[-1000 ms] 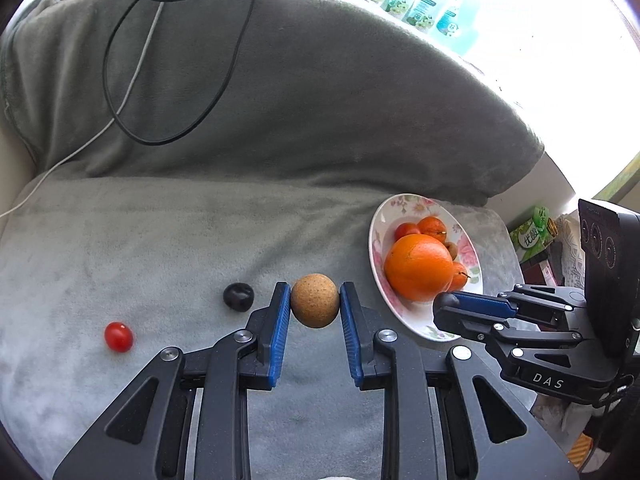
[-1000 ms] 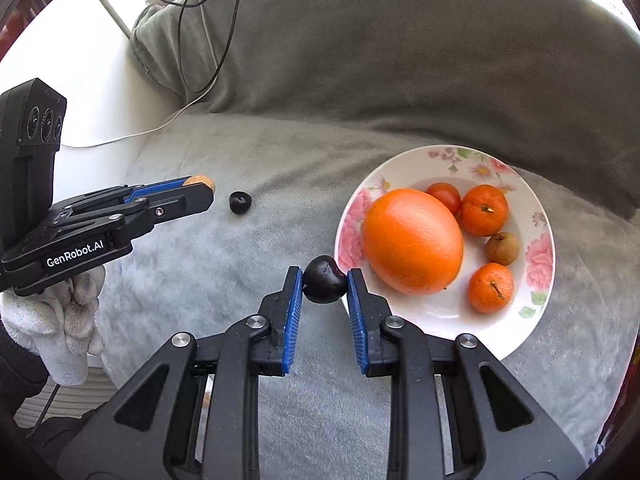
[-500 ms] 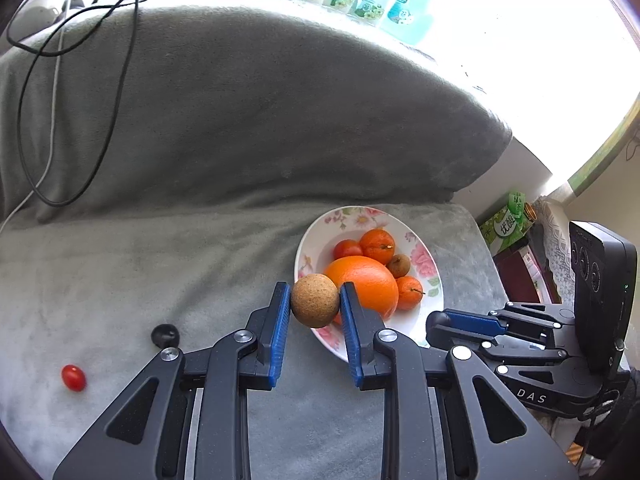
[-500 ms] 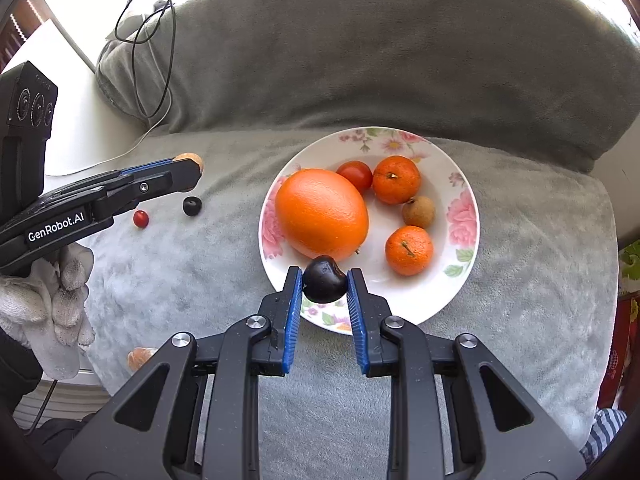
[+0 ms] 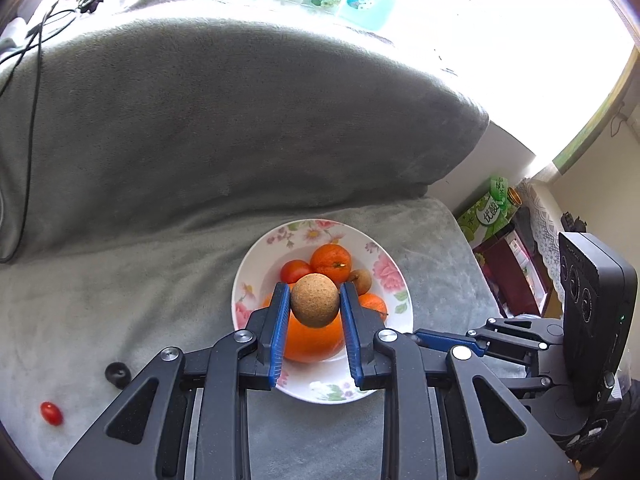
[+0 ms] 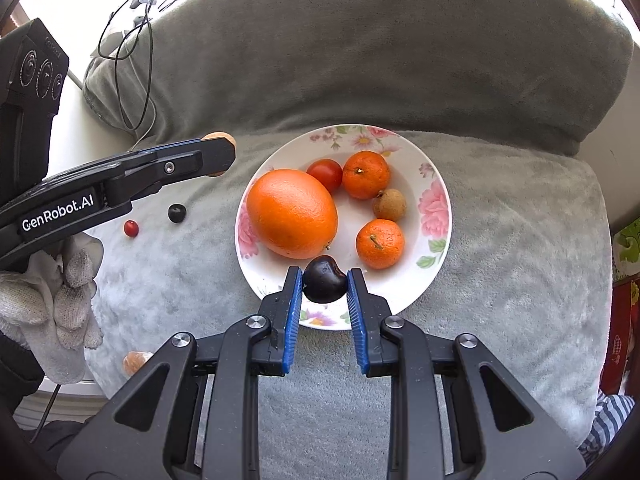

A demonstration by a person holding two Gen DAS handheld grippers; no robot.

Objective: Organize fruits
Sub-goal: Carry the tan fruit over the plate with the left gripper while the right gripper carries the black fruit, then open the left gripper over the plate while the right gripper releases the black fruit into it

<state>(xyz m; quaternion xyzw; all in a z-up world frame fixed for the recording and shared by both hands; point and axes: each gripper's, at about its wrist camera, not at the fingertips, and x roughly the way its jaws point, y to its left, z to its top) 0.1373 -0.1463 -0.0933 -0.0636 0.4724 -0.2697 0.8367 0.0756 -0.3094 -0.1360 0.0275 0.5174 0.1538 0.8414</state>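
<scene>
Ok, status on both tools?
Left tool shut on round tan fruit. Right tool shut on dark cherry, over floral white plate. Nothing blocking.

plate (image 6: pixel 434 184) is pretty packed: big orange (image 6: pixel 292 214) hogs the left half, small fruits crowd the right, only the near rim strip is bare, grey blanket (image 6: pixel 520 248) to its right lies open

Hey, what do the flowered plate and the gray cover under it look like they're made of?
Flowered plate: probably glazed ceramic or porcelain, though melamine is possible. It is white and glossy, with printed pink flowers on the rim.
Gray cover: a soft plush or fleece fabric with a matte, fuzzy nap that creases over the cushions.
</scene>
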